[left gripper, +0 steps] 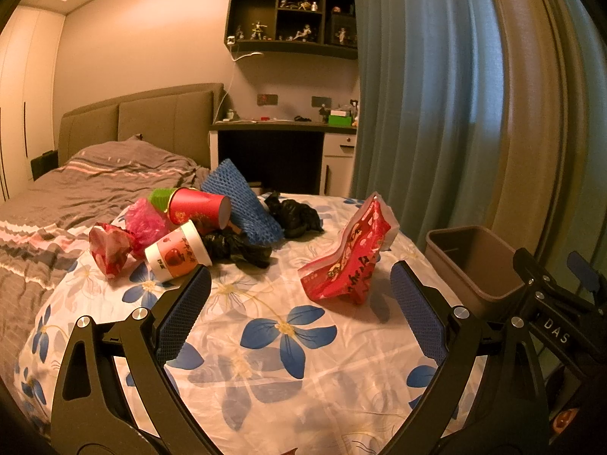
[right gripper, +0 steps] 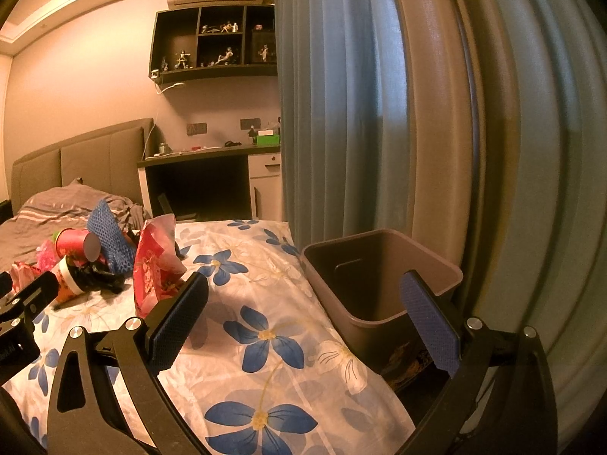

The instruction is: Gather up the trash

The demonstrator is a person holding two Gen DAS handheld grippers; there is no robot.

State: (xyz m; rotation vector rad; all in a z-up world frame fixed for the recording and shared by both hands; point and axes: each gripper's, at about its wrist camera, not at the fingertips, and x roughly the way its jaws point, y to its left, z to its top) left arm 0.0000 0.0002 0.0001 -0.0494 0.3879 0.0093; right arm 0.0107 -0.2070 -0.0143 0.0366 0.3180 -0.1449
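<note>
Both sets of jaws are standing spread wide with nothing between their blue pads: the left gripper (left gripper: 299, 295) is hovering over the floral bedsheet (left gripper: 265, 341), and the right gripper (right gripper: 303, 311) is hanging over the near right edge of the bed, facing the brown trash bin (right gripper: 379, 265). That bin is sitting just beside the bed on the right, in front of the blue curtain (right gripper: 341, 113), and its inside is looking bare as far as the view reaches

A red snack pouch (left gripper: 349, 254) is standing crumpled on the sheet, just beyond the left gripper and apart from the other litter. Farther left, a heap of trash is lying together: a red paper cup (left gripper: 199, 206) on its side, a white cup with a red picture (left gripper: 176, 254) tipped over nearer the camera, a blue foam net (left gripper: 242, 201) leaning against the red cup, black plastic bags (left gripper: 292, 214) to its right and near side, and pink and red crumpled wrappers (left gripper: 110, 246) at the left end

Beyond the heap, a grey striped duvet (left gripper: 95, 185) is covering the far part of the bed
</note>
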